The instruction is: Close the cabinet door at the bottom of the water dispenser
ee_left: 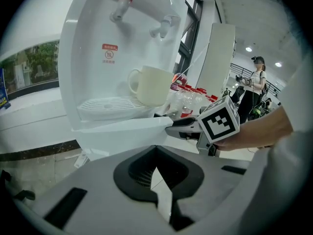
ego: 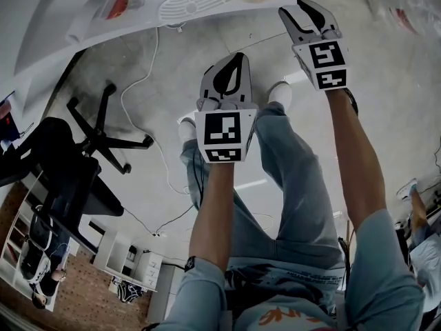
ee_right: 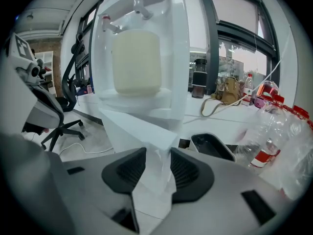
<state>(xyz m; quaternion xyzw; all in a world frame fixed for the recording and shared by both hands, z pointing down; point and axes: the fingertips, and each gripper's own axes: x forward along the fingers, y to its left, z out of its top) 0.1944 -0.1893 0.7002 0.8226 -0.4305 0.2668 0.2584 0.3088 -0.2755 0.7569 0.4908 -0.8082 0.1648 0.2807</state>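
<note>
The white water dispenser (ee_left: 98, 43) stands ahead with a cream mug (ee_left: 151, 84) on its drip tray (ee_left: 105, 104). Its white cabinet door (ee_right: 132, 126) swings out below and comes edge-on toward me. My right gripper (ee_right: 155, 163) has that door's edge between its pads, which press it from both sides. In the left gripper view the right gripper (ee_left: 183, 128) sits at the door's (ee_left: 122, 131) free edge. From the head view it (ego: 303, 7) reaches up to the dispenser. My left gripper (ego: 236, 59) hangs lower, over the floor, shut with nothing in it.
A black office chair (ego: 76, 157) stands at the left, with a white cable (ego: 138, 88) trailing over the floor beside it. Plastic bottles (ee_right: 274, 131) and a black tray (ee_right: 212, 148) lie right of the dispenser. Another person (ee_left: 252, 89) stands far back.
</note>
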